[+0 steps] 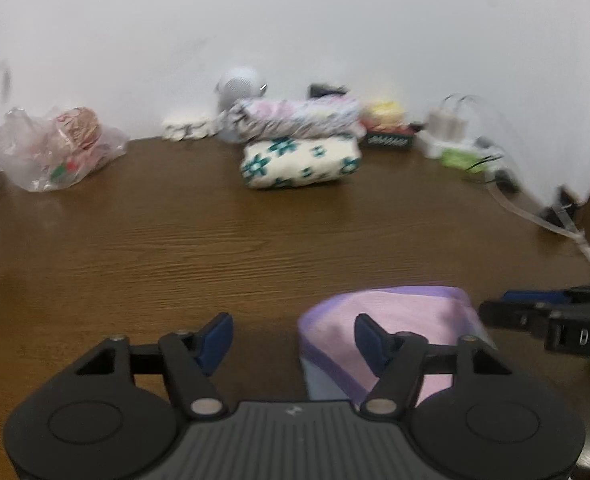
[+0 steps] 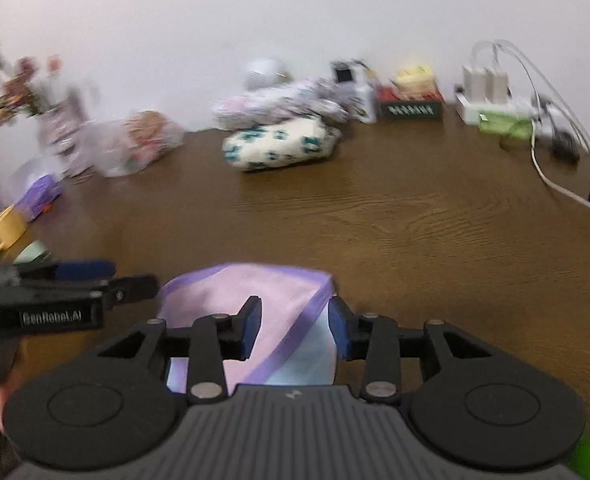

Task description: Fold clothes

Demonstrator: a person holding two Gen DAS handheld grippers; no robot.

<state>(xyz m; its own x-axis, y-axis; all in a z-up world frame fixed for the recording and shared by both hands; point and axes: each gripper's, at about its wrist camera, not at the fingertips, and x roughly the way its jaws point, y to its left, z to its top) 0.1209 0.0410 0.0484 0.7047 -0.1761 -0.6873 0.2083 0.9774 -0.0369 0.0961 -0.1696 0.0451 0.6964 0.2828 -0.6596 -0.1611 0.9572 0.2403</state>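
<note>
A folded pink garment with lilac trim (image 1: 407, 316) (image 2: 247, 292) lies on the brown wooden table (image 1: 175, 240) near the front edge. My left gripper (image 1: 294, 338) is open above the table; its right finger sits over the garment's left part and its left finger over bare wood. My right gripper (image 2: 295, 329) is open too, with the garment's trimmed edge showing in the gap and neither pad pressing on it. Each gripper's tips appear at the side of the other's view. At the back, a white garment with teal flowers (image 1: 301, 162) is folded under a pale patterned one (image 1: 299, 116).
A plastic bag of goods (image 1: 59, 148) sits at the back left, beside a vase of flowers (image 2: 59, 128). A red box (image 1: 389, 138), a power strip with chargers (image 2: 491, 96) and white cables (image 2: 555, 184) occupy the back right. Small items (image 2: 3, 232) lie at the left edge.
</note>
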